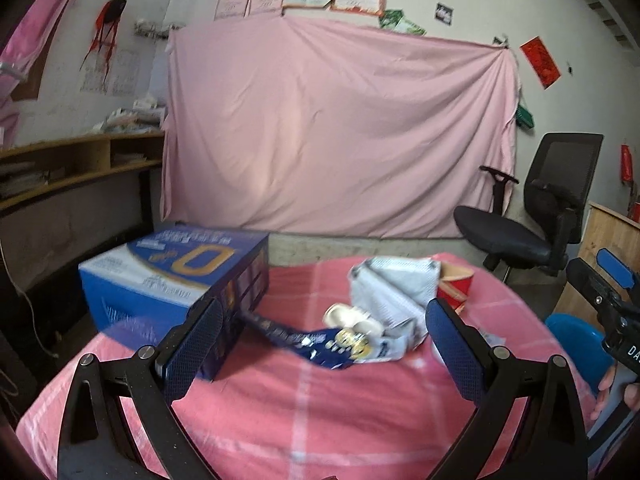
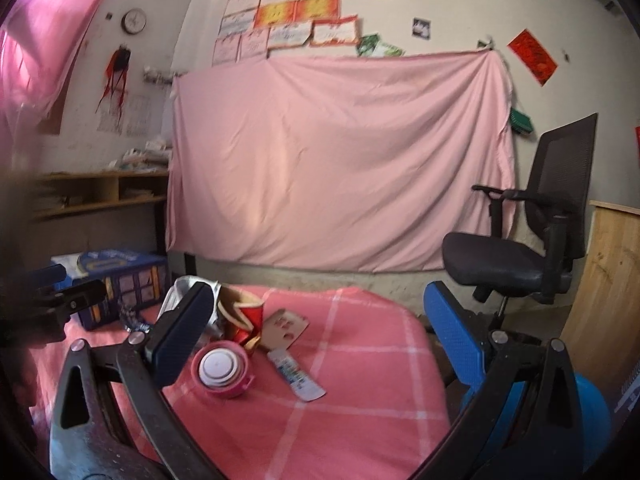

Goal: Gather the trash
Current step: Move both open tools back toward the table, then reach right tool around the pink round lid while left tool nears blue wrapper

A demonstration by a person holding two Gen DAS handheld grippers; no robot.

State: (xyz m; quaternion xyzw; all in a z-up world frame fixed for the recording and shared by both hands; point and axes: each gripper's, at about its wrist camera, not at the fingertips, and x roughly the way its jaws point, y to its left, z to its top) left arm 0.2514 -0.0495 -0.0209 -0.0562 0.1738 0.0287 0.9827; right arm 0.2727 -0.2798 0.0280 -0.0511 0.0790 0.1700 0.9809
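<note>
Both tools [image 1: 324, 340] [image 2: 316, 340] wide-jawed above trash-strewn pink tablecloth [image 2: 360, 360], right edge bare.

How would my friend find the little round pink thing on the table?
Look at the table with the pink checked cloth. Near its middle, in front of the crushed red paper cup and left of the flat white wrapper, sits the pink lid. It is the only round thing there, pink with a white circle on top.
</note>
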